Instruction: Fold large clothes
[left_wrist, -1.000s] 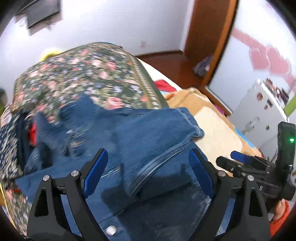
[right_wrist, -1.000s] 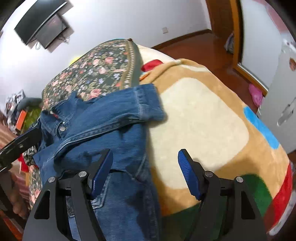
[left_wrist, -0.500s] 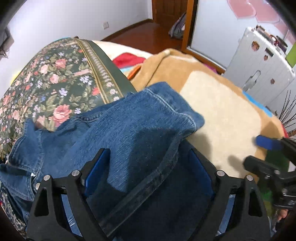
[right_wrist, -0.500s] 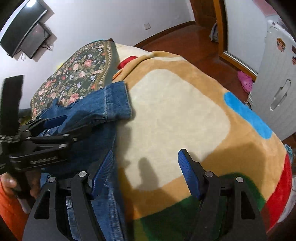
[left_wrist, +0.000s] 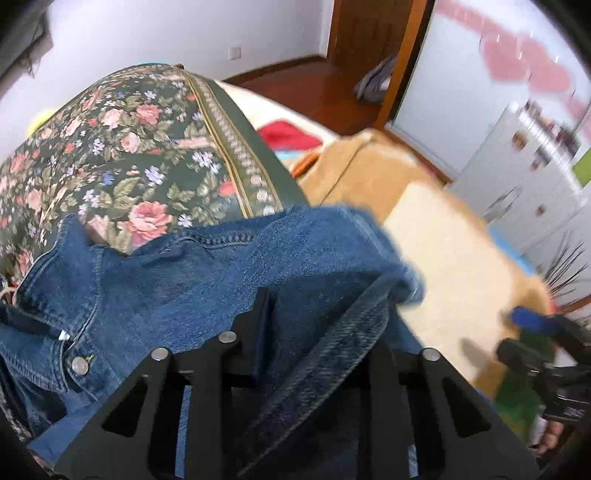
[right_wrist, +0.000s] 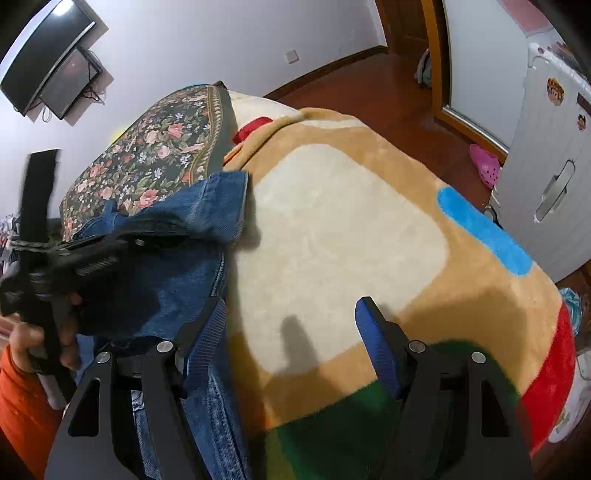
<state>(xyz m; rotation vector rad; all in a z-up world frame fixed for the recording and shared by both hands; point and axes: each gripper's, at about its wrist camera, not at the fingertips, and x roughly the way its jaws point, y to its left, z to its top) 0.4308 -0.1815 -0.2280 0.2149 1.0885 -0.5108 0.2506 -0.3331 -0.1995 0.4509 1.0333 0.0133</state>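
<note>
Denim jacket (left_wrist: 221, 280) is lying on the blanket (right_wrist: 332, 229); the left gripper (left_wrist: 317, 332) has just been closing, apparently pinching its hem. Right gripper (right_wrist: 291, 332) is hovering unclenched beside the jacket. Next: carrying the fold over.

The left wrist camera looks steeply down, very close over the denim jacket (left_wrist: 229, 280). The right wrist camera sits beside it, angled down over the plush blanket (right_wrist: 343, 236). Both share the jacket, floral cover (left_wrist: 122, 155) and blanket.
</note>
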